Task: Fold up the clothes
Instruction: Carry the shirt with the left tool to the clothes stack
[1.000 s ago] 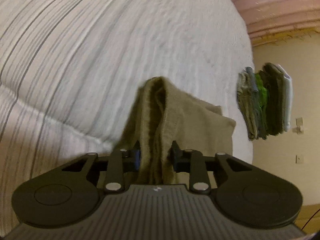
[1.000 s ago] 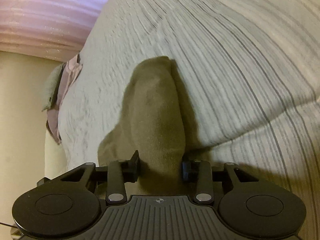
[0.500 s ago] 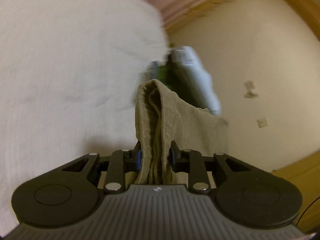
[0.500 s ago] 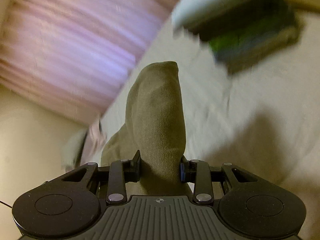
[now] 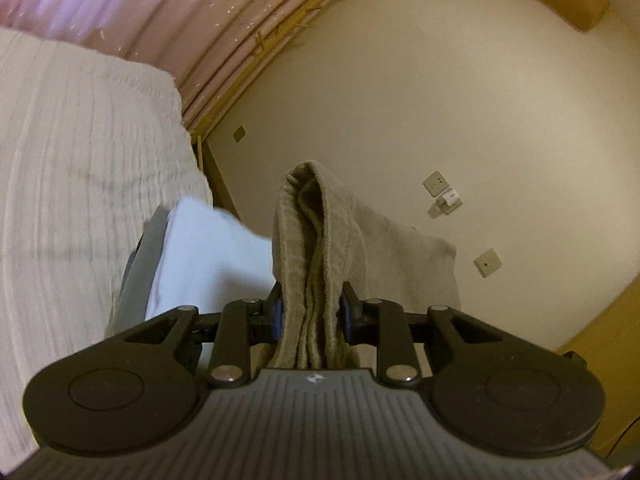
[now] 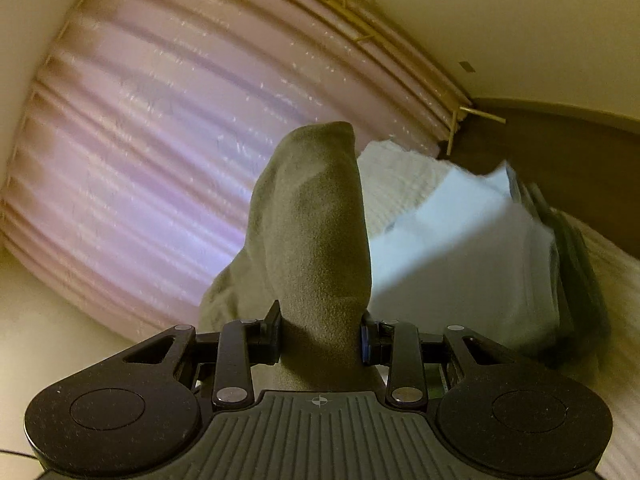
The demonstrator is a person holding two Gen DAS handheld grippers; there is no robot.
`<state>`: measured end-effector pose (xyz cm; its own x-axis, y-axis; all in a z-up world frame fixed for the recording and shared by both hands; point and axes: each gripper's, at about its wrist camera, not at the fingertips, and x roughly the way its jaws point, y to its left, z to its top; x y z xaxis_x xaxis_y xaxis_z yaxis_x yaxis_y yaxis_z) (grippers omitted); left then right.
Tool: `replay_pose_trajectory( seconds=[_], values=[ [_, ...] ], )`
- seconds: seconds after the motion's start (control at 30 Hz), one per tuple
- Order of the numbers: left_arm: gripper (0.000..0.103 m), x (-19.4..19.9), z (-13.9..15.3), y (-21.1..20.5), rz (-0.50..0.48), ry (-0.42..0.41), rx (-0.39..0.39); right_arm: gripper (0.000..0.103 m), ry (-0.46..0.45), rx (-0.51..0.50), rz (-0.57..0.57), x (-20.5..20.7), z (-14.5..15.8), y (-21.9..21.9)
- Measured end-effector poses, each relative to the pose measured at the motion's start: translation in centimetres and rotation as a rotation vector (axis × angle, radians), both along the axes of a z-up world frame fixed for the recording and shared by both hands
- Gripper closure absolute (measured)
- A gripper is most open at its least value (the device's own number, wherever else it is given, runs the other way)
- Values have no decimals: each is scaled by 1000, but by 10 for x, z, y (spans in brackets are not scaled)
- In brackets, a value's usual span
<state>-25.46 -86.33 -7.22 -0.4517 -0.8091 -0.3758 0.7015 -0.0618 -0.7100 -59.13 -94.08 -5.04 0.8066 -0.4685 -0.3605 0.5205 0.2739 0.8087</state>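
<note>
An olive-khaki folded garment rises in a bunched ridge from my left gripper, which is shut on it. The same olive garment stands up between the fingers of my right gripper, also shut on it. Both grippers hold it in the air beside a stack of folded clothes with a pale blue-white piece on top. In the right wrist view that stack lies just right of the garment, with darker layers at its right side.
A white striped bed cover fills the left of the left wrist view. A pink curtain hangs behind, with a cream wall carrying sockets to the right. Wooden trim shows at the lower right.
Both grippers have lifted and swung the olive garment off the open bed cover toward the stack of folded clothes, which now lies close beside it. Curtain and wall have come into view.
</note>
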Motion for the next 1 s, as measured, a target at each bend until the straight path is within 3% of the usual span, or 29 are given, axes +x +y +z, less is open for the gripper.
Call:
replay_pose_trajectory(
  seconds=[0.2,0.3,0.33,0.37,0.4,0.5,0.57,0.63,0.7,0.73,0.77,0.83,0.93,1.0],
  values=[
    [81,4,-36,-68,-7,-25,71,70,16,79,-19,7,-43,-65],
    [78,7,-66,-88,-7,-43,123,68,73,113,-36,10,-70,-86],
    [77,9,-77,-95,-2,-51,146,66,101,120,-42,12,-79,-92],
    [73,11,-85,-99,3,-54,157,53,129,117,-47,13,-85,-94],
    [68,14,-88,-100,7,-51,156,50,157,105,-53,14,-88,-93],
    [66,21,-95,-100,22,-55,145,49,247,49,-83,17,-92,-88],
    [66,22,-82,-88,53,-118,109,41,322,-56,-140,18,-76,-73],
    [66,19,-66,-78,90,-201,69,41,391,-155,-180,20,-61,-55],
    [71,7,-55,-66,61,-270,36,41,446,-240,-179,26,-49,-33],
    [78,1,-50,-60,47,-304,20,41,473,-282,-178,29,-43,-21],
    [101,-5,-44,-54,32,-339,3,43,496,-314,-170,34,-41,-10],
    [103,-18,-33,-43,2,-407,-31,55,537,-358,-140,45,-45,14],
    [103,-38,-50,-34,-25,-563,-4,57,618,-373,-87,64,-62,39],
    [103,-41,-66,-33,-2,-600,8,57,685,-347,-48,76,-82,43]
  ],
)
